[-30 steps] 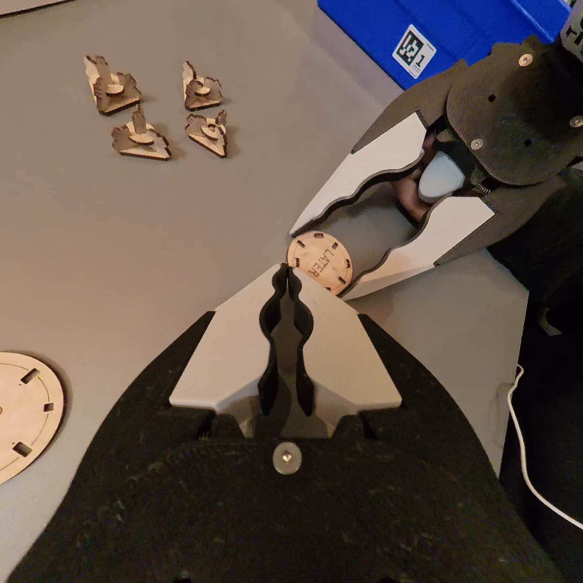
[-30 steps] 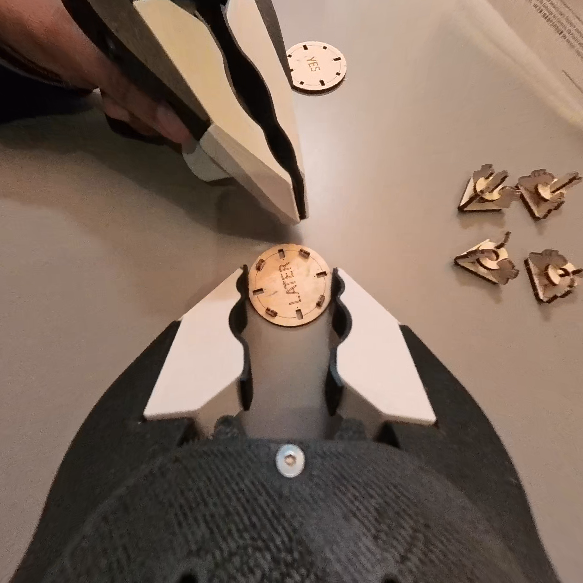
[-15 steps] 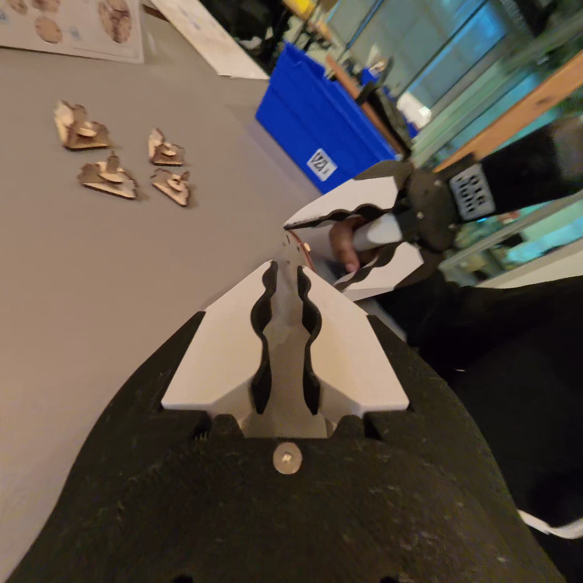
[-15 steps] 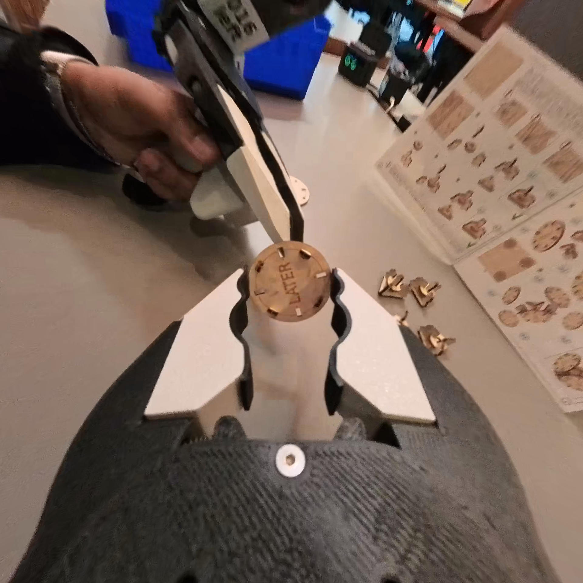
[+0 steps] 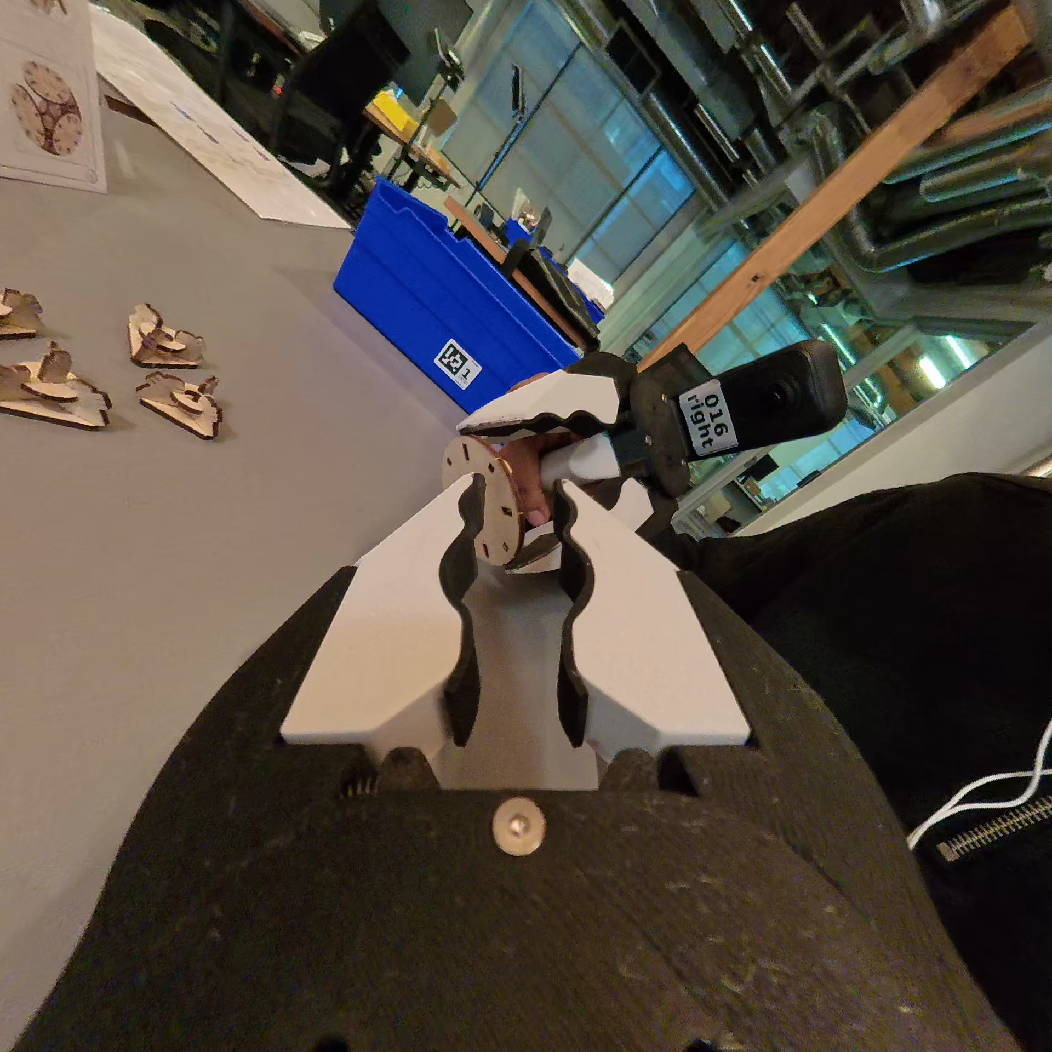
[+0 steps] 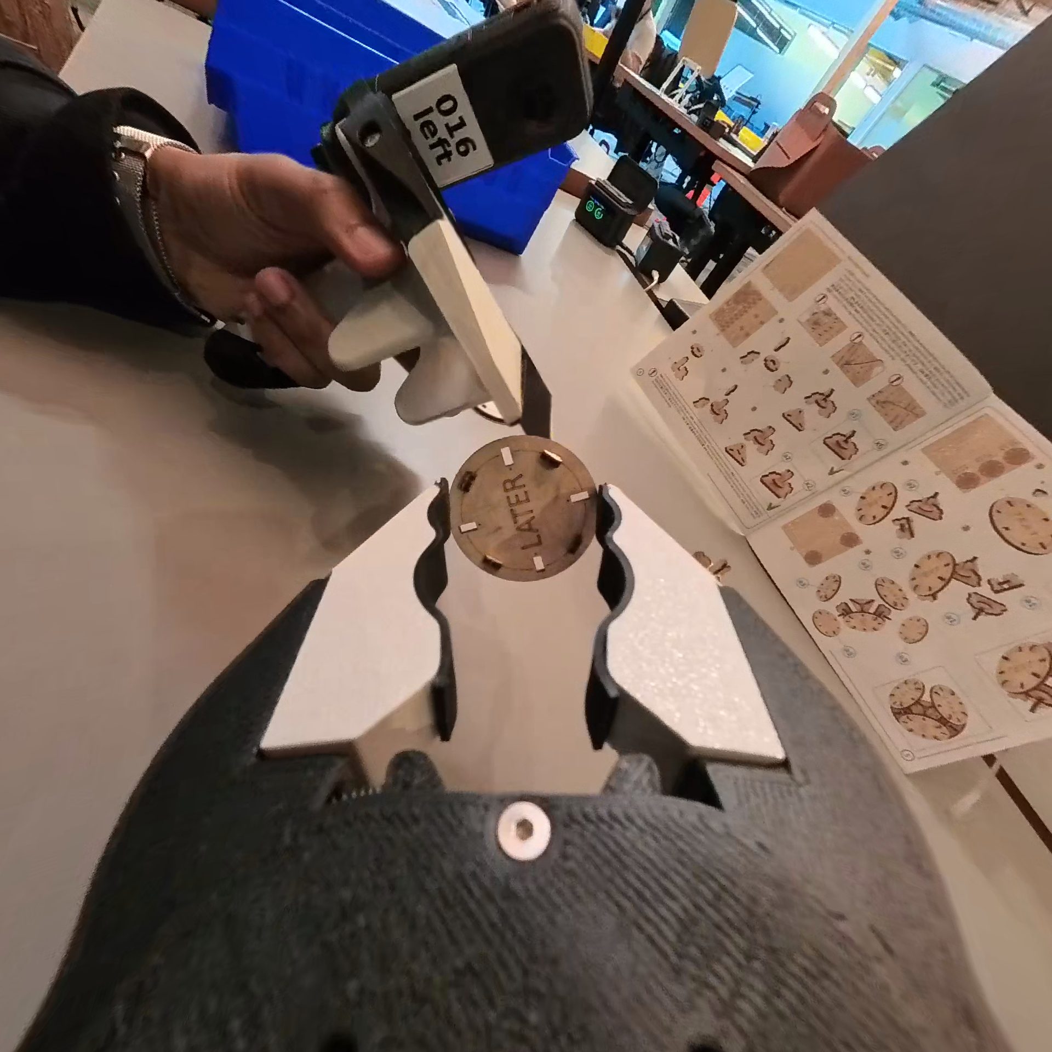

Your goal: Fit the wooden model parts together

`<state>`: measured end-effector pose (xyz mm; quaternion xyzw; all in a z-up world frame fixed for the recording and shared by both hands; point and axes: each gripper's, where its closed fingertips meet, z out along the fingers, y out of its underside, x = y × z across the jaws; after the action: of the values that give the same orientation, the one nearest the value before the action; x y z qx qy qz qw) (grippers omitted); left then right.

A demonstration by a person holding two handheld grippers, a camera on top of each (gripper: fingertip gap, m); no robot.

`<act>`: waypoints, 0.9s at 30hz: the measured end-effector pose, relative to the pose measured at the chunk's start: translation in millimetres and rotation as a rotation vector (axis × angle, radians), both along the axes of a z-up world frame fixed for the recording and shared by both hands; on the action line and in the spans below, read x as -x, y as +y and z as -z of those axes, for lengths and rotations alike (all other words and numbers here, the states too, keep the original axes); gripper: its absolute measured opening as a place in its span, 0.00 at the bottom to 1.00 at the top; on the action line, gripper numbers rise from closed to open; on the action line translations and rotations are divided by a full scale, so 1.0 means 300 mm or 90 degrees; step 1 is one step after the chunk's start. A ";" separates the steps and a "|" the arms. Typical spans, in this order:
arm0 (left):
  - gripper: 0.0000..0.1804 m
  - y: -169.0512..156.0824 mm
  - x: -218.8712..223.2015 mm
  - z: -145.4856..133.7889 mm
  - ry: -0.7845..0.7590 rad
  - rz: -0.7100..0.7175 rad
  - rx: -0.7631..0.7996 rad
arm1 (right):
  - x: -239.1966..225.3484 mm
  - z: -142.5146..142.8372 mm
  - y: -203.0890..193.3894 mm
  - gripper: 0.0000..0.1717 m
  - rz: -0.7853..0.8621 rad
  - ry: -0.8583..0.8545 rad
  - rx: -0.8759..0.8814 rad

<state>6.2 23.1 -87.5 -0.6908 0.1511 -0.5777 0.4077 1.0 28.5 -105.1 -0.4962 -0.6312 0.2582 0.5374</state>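
Disc: while clamped edge-to-edge by the right gripper (image 6: pixel 522 501), the wooden disc (image 6: pixel 522 515) hangs above the table (image 6: pixel 142 512).
Left gripper: parted, empty, its jaws (image 5: pixel 515 501) straddling the disc's rim edge-on, not pressing.

Right gripper (image 6: pixel 524 501) fingers press a wooden disc (image 6: pixel 522 515) by its rim; left gripper (image 5: pixel 515 489) fingers parted around its edge.
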 end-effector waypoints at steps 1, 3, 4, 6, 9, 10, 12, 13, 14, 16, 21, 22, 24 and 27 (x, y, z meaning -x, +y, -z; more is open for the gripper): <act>0.12 0.001 -0.002 0.005 0.008 -0.002 -0.002 | 0.001 0.000 -0.002 0.30 0.000 0.000 -0.001; 0.10 0.003 -0.005 0.015 0.032 -0.010 -0.010 | 0.002 -0.003 -0.002 0.30 0.002 0.001 -0.010; 0.08 0.007 -0.005 0.022 0.045 -0.018 -0.015 | 0.003 -0.002 -0.001 0.30 0.004 0.000 -0.014; 0.03 0.009 -0.003 0.027 0.066 -0.027 -0.031 | 0.003 0.004 0.005 0.30 0.013 -0.006 -0.027; 0.02 0.017 0.005 0.038 0.103 -0.045 -0.055 | 0.005 0.006 0.008 0.30 0.017 -0.003 -0.040; 0.02 0.019 0.008 0.040 0.116 -0.051 -0.065 | 0.005 0.005 0.009 0.30 0.017 0.002 -0.037; 0.00 0.025 0.012 0.050 0.150 -0.064 -0.085 | 0.001 -0.015 0.012 0.24 0.018 0.032 -0.012; 0.00 0.022 0.009 0.053 0.166 -0.065 -0.098 | -0.001 -0.028 0.009 0.24 0.011 0.048 0.010; 0.00 0.021 0.006 0.054 0.180 -0.067 -0.113 | -0.005 -0.039 0.012 0.25 0.008 0.062 0.033; 0.00 0.015 -0.003 0.058 0.207 -0.066 -0.139 | -0.012 -0.048 0.023 0.27 0.009 0.076 0.071; 0.00 -0.001 -0.018 0.050 0.236 -0.060 -0.192 | -0.020 -0.051 0.013 0.20 -0.017 0.082 0.099; 0.00 -0.005 -0.020 0.044 0.233 -0.059 -0.200 | -0.020 -0.046 0.007 0.19 -0.025 0.075 0.101; 0.00 -0.011 -0.021 0.030 0.224 -0.056 -0.214 | -0.021 -0.043 0.001 0.17 -0.034 0.071 0.101; 0.00 -0.020 -0.024 0.022 0.215 -0.048 -0.222 | -0.024 -0.062 -0.014 0.13 -0.053 0.089 0.114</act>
<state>13.2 17.2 -94.1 -0.7019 0.2890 -0.4034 0.5110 8.2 24.2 -86.6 -0.4962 -0.5866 0.3697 0.5225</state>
